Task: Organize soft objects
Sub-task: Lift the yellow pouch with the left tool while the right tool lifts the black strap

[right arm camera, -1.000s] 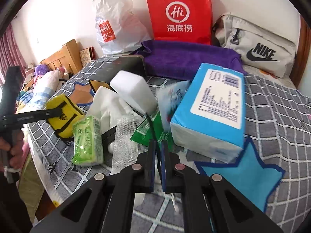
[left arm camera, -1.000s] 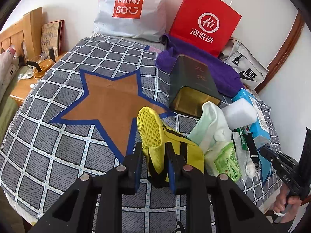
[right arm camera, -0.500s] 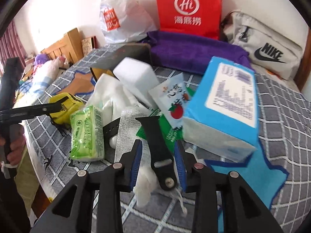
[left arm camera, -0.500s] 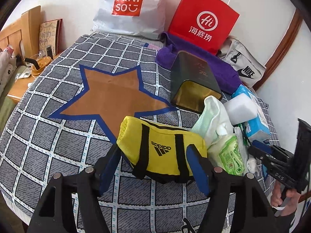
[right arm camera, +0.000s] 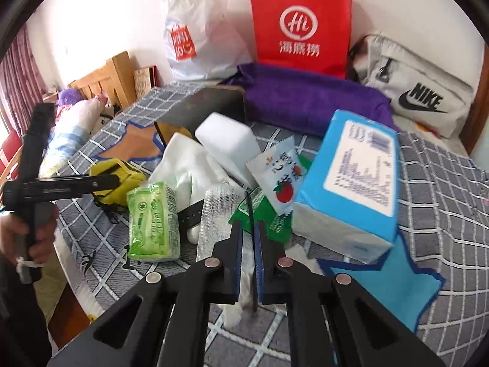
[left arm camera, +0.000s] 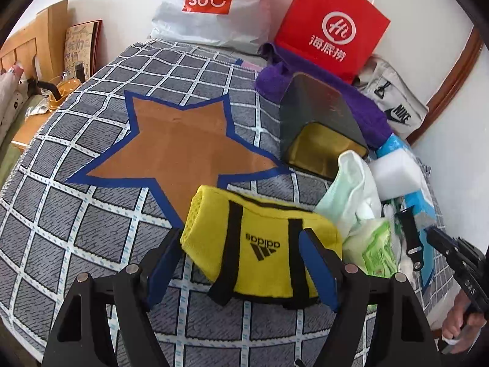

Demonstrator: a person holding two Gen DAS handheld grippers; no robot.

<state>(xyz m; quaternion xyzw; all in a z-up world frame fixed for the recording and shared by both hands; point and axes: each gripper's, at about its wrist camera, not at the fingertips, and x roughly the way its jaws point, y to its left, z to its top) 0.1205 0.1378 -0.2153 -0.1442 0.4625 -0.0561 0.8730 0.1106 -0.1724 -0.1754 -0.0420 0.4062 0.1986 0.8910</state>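
A yellow Adidas pouch [left arm camera: 269, 223] lies on its side on the checked bedspread [left arm camera: 91, 229], between the fingers of my left gripper [left arm camera: 241, 244]. Its jaws are opening and the pads stand off the pouch's ends. My right gripper [right arm camera: 249, 229] is shut on a black watch strap [right arm camera: 250, 208], which stands edge-on between its pads. In the left wrist view the strap [left arm camera: 411, 235] sticks up from the right gripper [left arm camera: 437, 238]. Around it lie a green tissue pack [right arm camera: 152, 223], white gauze [right arm camera: 217, 214], a pale cloth [right arm camera: 183, 165] and sachets [right arm camera: 281, 171].
A blue tissue box [right arm camera: 348, 183] and a white foam block [right arm camera: 226, 140] crowd the right gripper. Behind them are a dark tin [left arm camera: 318, 122], a purple towel [right arm camera: 305, 104], a red paper bag [left arm camera: 333, 27], a Miniso bag [left arm camera: 211, 6] and a Nike bag [right arm camera: 418, 98]. The brown star patch [left arm camera: 183, 146] is bare.
My left gripper has opened wide and let go of the yellow pouch, which now lies flat. My right gripper opened around the black strap, then shut on it.
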